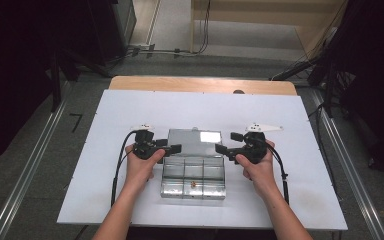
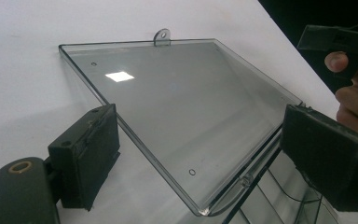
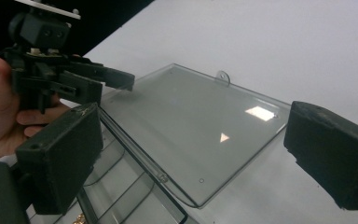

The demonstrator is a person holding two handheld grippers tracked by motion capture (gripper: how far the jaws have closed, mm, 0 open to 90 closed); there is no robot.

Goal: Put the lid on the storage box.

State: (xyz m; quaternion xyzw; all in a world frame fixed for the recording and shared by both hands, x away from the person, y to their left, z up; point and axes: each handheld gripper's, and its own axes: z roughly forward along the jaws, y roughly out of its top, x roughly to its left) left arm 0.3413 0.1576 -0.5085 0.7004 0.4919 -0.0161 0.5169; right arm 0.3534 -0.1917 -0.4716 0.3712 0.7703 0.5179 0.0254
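Note:
A clear plastic compartment box (image 1: 193,187) lies on the white table (image 1: 130,110) with its clear lid (image 1: 195,140) folded back flat behind it. The lid (image 2: 182,107) has a small hanging tab (image 2: 162,36) at its far edge. My left gripper (image 1: 169,146) is at the lid's left edge, jaws open, the lid's near corner lying ahead between them (image 2: 200,121). My right gripper (image 1: 228,142) is at the lid's right edge, also open, with the lid (image 3: 191,126) ahead between its wide-set jaws (image 3: 191,135). A small gold piece (image 1: 193,183) sits in a middle compartment.
The box has several divided compartments (image 3: 121,186) along its near half. Bare white table surrounds the box on all sides. Beyond the table's wooden far edge (image 1: 200,84) are floor, cables and dark stands. The other hand's gripper (image 3: 116,79) reaches over the lid's far corner.

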